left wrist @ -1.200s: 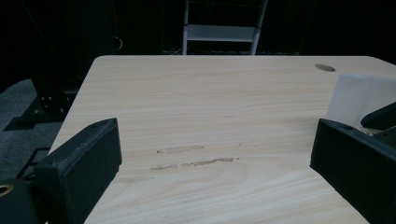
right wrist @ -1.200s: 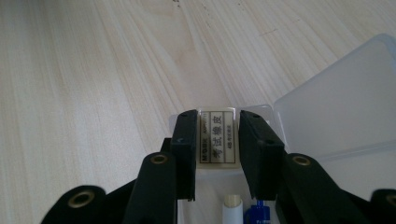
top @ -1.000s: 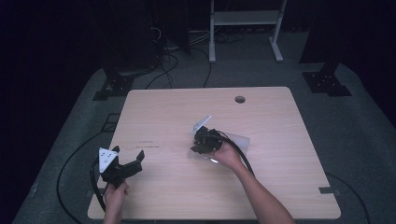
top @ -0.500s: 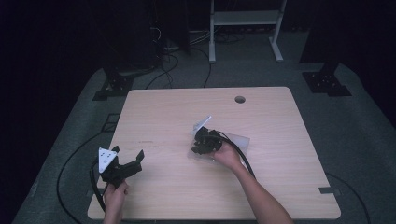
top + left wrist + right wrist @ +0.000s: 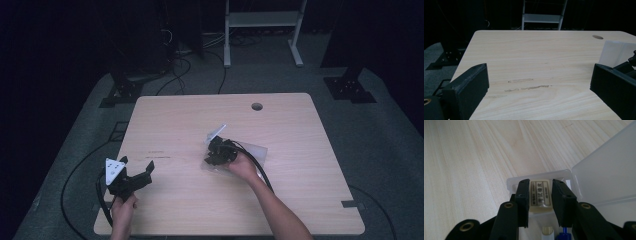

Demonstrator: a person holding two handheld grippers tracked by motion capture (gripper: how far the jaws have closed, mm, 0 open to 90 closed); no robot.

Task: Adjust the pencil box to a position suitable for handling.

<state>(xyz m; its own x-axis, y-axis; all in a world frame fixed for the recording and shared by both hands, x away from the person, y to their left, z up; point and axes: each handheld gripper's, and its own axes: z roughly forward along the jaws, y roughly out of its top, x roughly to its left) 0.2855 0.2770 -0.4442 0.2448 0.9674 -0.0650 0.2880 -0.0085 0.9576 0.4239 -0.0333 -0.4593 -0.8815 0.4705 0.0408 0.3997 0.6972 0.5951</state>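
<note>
The eraser point(image 5: 539, 195), a small, light, slightly yielding block in a printed sleeve, sits at the near end of the open clear plastic case point(image 5: 599, 182) and is best taken across its long sides. The right gripper point(image 5: 540, 202) is closed on it there, angled down into the case near the table's point(image 5: 175, 125) middle. The left gripper point(image 5: 132, 175) rests wide open and empty, well left of the case.

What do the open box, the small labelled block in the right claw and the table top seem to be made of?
Box: translucent, frosted plastic; the wood grain shows faintly through its lid.
Block: cream, probably an eraser of rubber or vinyl under a glossy wrapper with printed characters.
Table top: pale wood-grain, matte, likely laminate.
</note>
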